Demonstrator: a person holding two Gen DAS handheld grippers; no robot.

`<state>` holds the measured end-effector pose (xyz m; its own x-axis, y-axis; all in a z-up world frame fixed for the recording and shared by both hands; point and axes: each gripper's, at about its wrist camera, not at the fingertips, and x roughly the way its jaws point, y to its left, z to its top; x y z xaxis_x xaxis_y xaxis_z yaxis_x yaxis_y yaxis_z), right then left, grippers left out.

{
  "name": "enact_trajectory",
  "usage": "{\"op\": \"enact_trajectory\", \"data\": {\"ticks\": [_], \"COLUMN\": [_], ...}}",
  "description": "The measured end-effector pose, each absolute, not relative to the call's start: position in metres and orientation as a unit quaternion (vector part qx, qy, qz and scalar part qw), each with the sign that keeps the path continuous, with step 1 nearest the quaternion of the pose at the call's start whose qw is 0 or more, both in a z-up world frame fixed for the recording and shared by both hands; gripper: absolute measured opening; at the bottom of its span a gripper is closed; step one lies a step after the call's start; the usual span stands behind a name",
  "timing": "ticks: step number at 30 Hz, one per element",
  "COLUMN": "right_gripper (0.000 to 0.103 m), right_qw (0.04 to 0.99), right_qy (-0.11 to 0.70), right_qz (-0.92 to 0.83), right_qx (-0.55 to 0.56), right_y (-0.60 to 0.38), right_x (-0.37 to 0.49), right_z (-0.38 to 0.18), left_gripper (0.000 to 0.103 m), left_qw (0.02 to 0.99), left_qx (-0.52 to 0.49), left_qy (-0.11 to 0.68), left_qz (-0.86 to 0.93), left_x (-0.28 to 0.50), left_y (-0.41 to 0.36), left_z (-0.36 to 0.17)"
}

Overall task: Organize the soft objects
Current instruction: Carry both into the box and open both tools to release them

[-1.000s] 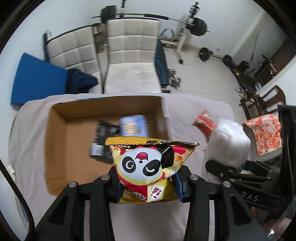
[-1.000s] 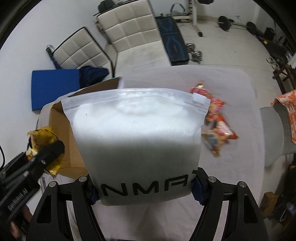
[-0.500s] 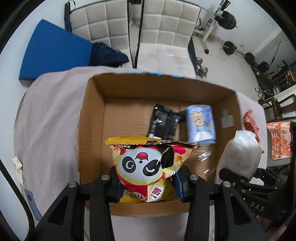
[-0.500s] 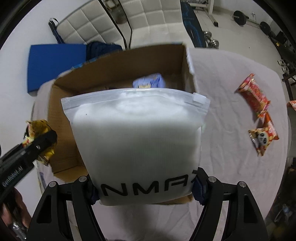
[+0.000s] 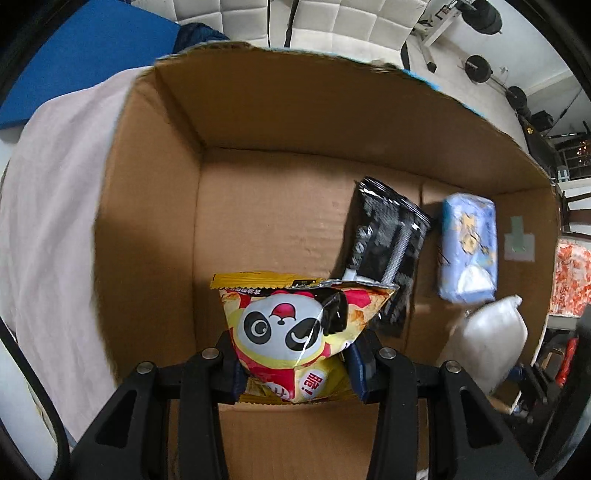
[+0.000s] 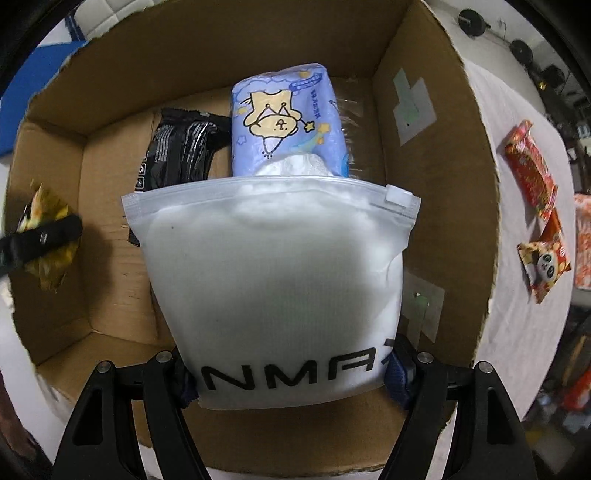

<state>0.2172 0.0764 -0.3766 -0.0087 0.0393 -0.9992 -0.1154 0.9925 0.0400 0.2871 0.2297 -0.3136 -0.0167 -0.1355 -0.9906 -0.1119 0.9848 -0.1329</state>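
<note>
My left gripper (image 5: 295,365) is shut on a yellow panda snack bag (image 5: 295,328) and holds it inside the open cardboard box (image 5: 147,229), near the left wall. My right gripper (image 6: 291,373) is shut on a white frosted zip pouch (image 6: 273,288) and holds it over the box's right half (image 6: 443,184). On the box floor lie a black packet (image 5: 388,243) and a blue tissue pack (image 5: 467,247); both also show in the right wrist view, the black packet (image 6: 177,147) and the tissue pack (image 6: 288,122). The pouch shows at the right in the left wrist view (image 5: 491,343).
The box sits on a table with a pale cloth (image 5: 48,206). Two red snack packets (image 6: 532,173) and a small panda packet (image 6: 546,266) lie on the cloth right of the box. White chairs (image 5: 351,22) and gym weights stand behind.
Both grippers have moved forward and down into the box with their loads. The box now fills both views.
</note>
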Motion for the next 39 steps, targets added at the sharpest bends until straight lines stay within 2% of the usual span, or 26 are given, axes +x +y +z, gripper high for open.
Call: {"op": "enact_trajectory", "data": {"ticks": [15, 23, 31, 33, 34, 36, 39], "right_gripper": [0.079, 0.085, 0.097, 0.103, 0.103, 0.103, 0.103], "right_qw": [0.665, 0.673, 0.692, 0.694, 0.698, 0.705, 0.71], "right_qy": [0.745, 0.738, 0.72, 0.717, 0.714, 0.707, 0.702], "right_qz": [0.05, 0.041, 0.048, 0.048, 0.047, 0.046, 0.045], "right_qx": [-0.023, -0.031, -0.026, -0.026, -0.029, -0.03, -0.019], "right_y": [0.088, 0.09, 0.095, 0.094, 0.093, 0.091, 0.089], "right_x": [0.228, 0.233, 0.231, 0.232, 0.232, 0.235, 0.238], "right_z": [-0.42, -0.421, -0.401, -0.396, -0.392, -0.384, -0.371], "left_gripper": [0.041, 0.042, 0.059, 0.071, 0.074, 0.092, 0.098], "left_qw": [0.682, 0.668, 0.685, 0.692, 0.695, 0.704, 0.725], "left_qx": [-0.057, -0.062, -0.063, -0.061, -0.06, -0.052, -0.044], "left_qy": [0.73, 0.741, 0.725, 0.719, 0.716, 0.708, 0.687], "left_qz": [-0.001, 0.015, 0.011, 0.006, 0.004, 0.007, 0.013], "left_x": [0.334, 0.34, 0.335, 0.331, 0.328, 0.322, 0.31], "left_y": [0.225, 0.23, 0.23, 0.228, 0.228, 0.227, 0.228], "left_z": [-0.338, -0.343, -0.323, -0.315, -0.312, -0.304, -0.286]}}
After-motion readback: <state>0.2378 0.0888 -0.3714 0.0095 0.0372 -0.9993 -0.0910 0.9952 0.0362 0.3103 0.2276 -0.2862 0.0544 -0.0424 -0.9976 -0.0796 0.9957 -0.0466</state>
